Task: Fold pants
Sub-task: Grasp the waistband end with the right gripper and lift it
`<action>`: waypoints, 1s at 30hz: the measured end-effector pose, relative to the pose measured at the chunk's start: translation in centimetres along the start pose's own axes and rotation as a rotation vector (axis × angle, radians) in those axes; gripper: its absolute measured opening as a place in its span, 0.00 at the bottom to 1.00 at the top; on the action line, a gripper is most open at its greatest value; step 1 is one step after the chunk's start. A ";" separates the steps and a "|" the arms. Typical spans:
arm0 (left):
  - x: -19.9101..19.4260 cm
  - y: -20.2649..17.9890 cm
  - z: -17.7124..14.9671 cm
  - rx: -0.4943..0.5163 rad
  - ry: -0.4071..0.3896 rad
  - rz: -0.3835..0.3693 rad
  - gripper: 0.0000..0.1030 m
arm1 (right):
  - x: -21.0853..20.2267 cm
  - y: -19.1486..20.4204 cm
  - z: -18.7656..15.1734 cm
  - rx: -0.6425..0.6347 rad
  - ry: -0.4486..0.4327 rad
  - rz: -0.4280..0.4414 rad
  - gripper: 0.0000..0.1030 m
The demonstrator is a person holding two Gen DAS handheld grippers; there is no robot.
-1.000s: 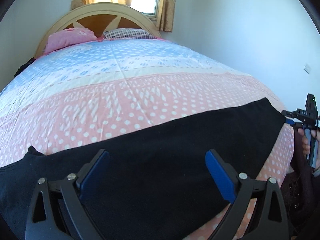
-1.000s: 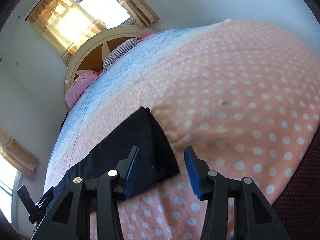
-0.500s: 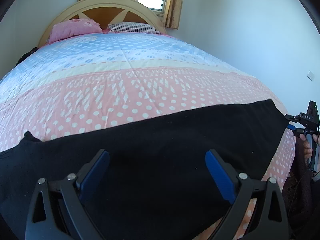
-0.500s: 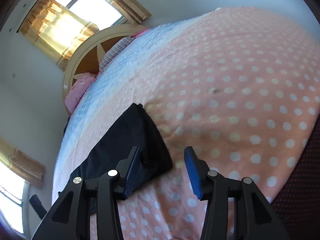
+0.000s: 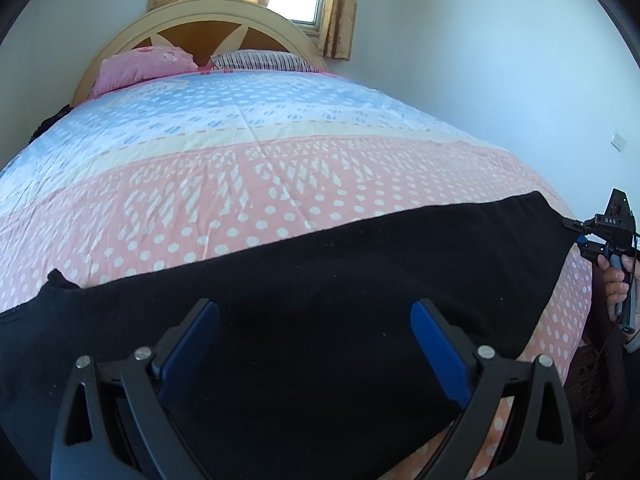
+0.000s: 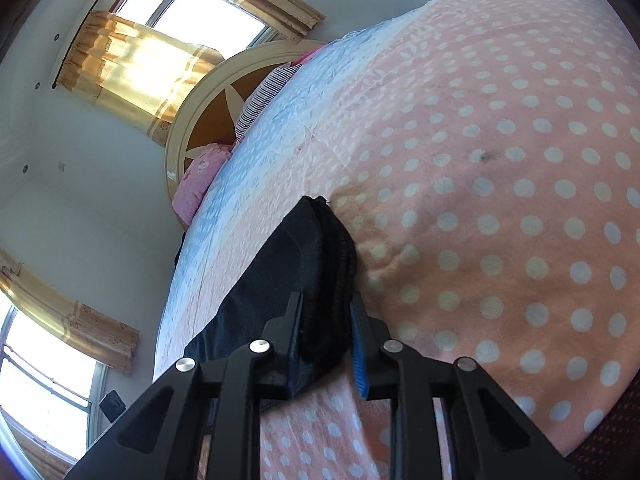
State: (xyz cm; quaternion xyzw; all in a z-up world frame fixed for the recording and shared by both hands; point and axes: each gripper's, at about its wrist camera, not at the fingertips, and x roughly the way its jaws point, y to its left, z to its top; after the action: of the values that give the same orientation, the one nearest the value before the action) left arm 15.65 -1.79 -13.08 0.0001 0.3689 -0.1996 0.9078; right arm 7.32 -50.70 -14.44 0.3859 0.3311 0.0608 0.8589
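Note:
Black pants (image 5: pixel 320 304) lie stretched in a long band across the near edge of the bed. My left gripper (image 5: pixel 314 344) is open, its blue-padded fingers wide apart just above the middle of the pants. My right gripper (image 6: pixel 326 320) is shut on the right end of the pants (image 6: pixel 316 264), with the bunched dark fabric pinched between its fingers. In the left wrist view the right gripper (image 5: pixel 576 234) shows at the far right, at the end of the pants.
The bed (image 5: pixel 280 152) has a pink, cream and blue dotted cover. Two pillows (image 5: pixel 148 66) lie by the arched headboard (image 5: pixel 224 12). A white wall (image 5: pixel 500 60) runs along the bed's right side. Curtained windows (image 6: pixel 160 56) are behind.
My right gripper has moved forward onto the end of the pants and closed on it. My left gripper has stayed open over the pants, tilting slightly.

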 end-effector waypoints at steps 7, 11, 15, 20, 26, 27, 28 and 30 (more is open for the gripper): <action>-0.2 0.2 0.0 -0.025 -0.015 -0.013 0.97 | -1.4 8.6 -1.4 -0.297 -0.096 -0.041 0.16; -1.1 -0.1 0.0 -0.026 -0.049 -0.014 0.97 | -0.5 15.8 -3.6 -0.510 -0.101 -0.010 0.15; -1.9 -0.8 0.2 -0.043 -0.059 -0.071 0.97 | 2.4 20.9 -6.8 -0.655 -0.030 0.031 0.15; -1.8 -2.6 0.7 -0.008 -0.040 -0.133 0.96 | 7.8 22.8 -12.0 -0.780 0.107 0.016 0.15; 0.1 -4.7 1.6 -0.008 0.019 -0.225 0.96 | 11.4 21.5 -15.6 -0.902 0.220 -0.049 0.16; 0.4 -5.2 1.8 -0.003 0.027 -0.241 0.96 | 11.3 21.6 -15.4 -0.902 0.241 -0.040 0.17; 0.8 -5.7 2.0 0.001 0.037 -0.257 0.96 | 11.1 21.5 -15.2 -0.897 0.271 -0.022 0.21; 1.4 -6.7 2.5 0.010 0.055 -0.281 0.95 | 10.3 21.0 -14.9 -0.893 0.307 0.020 0.27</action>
State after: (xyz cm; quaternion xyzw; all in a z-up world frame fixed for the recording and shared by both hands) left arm 15.79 -8.78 -11.21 -0.0417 0.3892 -0.3266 0.8603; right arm 9.26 -23.10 -12.19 -0.0317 0.3919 0.2622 0.8813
